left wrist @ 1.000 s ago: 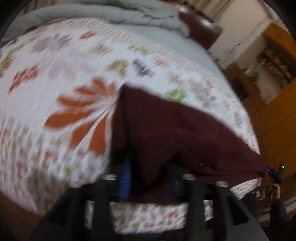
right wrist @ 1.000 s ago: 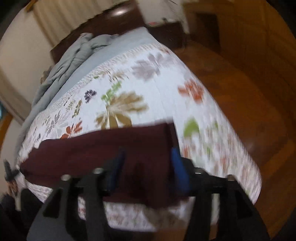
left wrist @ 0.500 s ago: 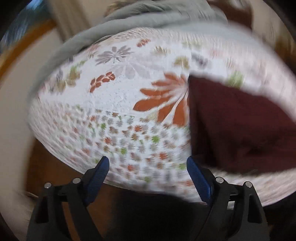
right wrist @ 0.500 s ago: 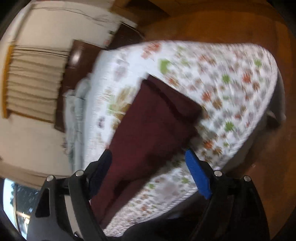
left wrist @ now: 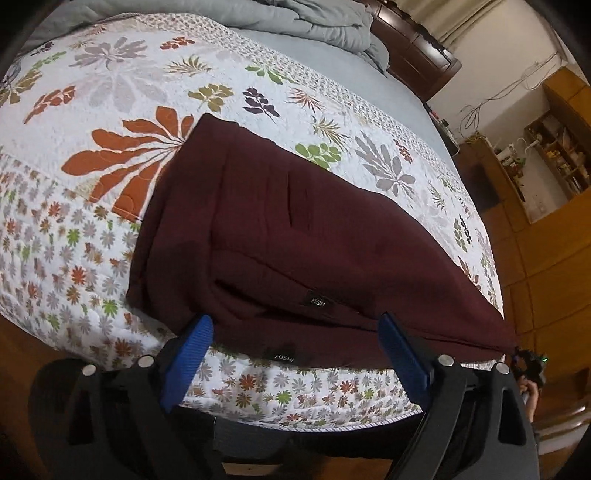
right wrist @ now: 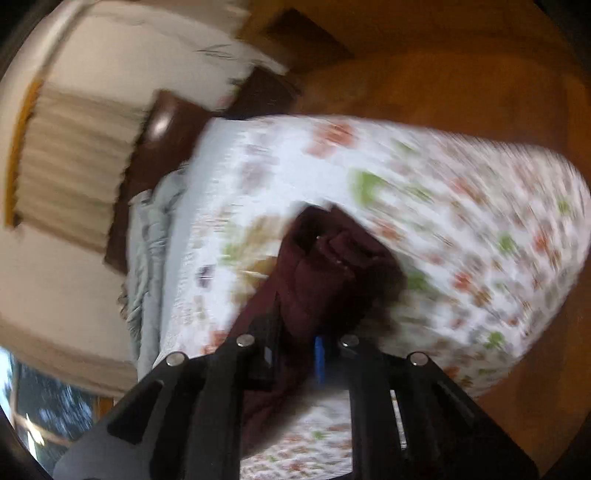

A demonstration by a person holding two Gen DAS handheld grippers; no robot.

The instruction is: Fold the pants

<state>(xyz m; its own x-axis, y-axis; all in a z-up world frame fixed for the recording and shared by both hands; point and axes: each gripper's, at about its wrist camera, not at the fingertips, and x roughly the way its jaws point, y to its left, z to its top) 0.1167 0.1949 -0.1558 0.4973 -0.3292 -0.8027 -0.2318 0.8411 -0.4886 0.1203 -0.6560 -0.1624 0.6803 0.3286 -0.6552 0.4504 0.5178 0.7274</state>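
Dark maroon pants lie folded lengthwise on the floral bedspread, stretching toward the bed's right corner. My left gripper is open, its blue pads either side of the near edge of the pants, holding nothing. In the blurred right wrist view my right gripper is shut on the end of the pants, which bunch up in front of the jaws. The right gripper also shows at the far end of the pants in the left wrist view.
The pants lie on the floral quilt, close to the bed's front edge. A grey duvet is heaped at the head of the bed. Wooden floor and shelving lie to the right.
My left gripper let go of the pants and opened, then swung back to face them. My right gripper opened, tilted, then closed on the end of the pants and is moving.
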